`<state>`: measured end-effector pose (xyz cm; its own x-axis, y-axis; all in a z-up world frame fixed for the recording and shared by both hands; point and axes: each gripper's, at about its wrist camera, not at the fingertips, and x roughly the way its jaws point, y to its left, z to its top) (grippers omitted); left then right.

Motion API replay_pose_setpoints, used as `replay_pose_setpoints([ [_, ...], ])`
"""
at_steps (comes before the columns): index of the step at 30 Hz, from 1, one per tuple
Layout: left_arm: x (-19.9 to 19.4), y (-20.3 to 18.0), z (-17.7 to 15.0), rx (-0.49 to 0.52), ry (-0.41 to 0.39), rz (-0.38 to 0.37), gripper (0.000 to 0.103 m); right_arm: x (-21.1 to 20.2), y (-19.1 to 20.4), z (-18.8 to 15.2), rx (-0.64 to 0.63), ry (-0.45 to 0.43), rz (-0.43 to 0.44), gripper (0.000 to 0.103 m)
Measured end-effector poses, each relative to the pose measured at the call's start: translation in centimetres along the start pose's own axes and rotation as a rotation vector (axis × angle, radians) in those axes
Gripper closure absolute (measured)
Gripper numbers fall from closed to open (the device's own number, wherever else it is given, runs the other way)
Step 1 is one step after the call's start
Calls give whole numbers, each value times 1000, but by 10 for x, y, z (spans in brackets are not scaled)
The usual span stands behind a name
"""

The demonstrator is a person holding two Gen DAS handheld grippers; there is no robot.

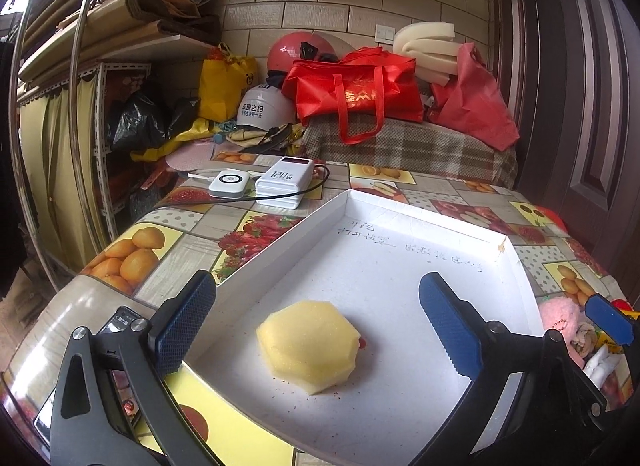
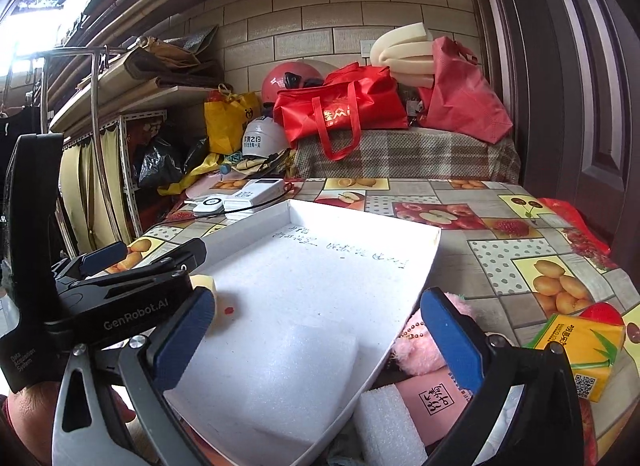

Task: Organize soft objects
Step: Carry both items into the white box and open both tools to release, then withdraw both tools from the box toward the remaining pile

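Observation:
A yellow octagonal sponge lies in the near part of a shallow white box. My left gripper is open, its blue pads on either side of the sponge and not touching it. In the right wrist view a white foam block lies in the same box. My right gripper is open over it, apart from it. A pink plush toy, a small white foam piece and a pink packet lie beside the box's right wall.
The table has a fruit-print cloth. Two white power banks with a cable sit behind the box. A yellow-green carton lies at the right. Bags, helmets and folded foam pile up at the back. A brown door stands at the right.

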<state>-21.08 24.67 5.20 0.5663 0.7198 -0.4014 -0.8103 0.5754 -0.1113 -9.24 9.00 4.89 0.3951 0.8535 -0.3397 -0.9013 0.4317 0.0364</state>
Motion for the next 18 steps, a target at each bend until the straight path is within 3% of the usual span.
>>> replay_pose_setpoints([
  [11,-8,10,-1,-56,-38,-38,0,-16,5,-5,-37,-52,17,0],
  [18,-12,14,-5,-79,-18,-84,0,-33,18,-15,-104,-37,84,0],
])
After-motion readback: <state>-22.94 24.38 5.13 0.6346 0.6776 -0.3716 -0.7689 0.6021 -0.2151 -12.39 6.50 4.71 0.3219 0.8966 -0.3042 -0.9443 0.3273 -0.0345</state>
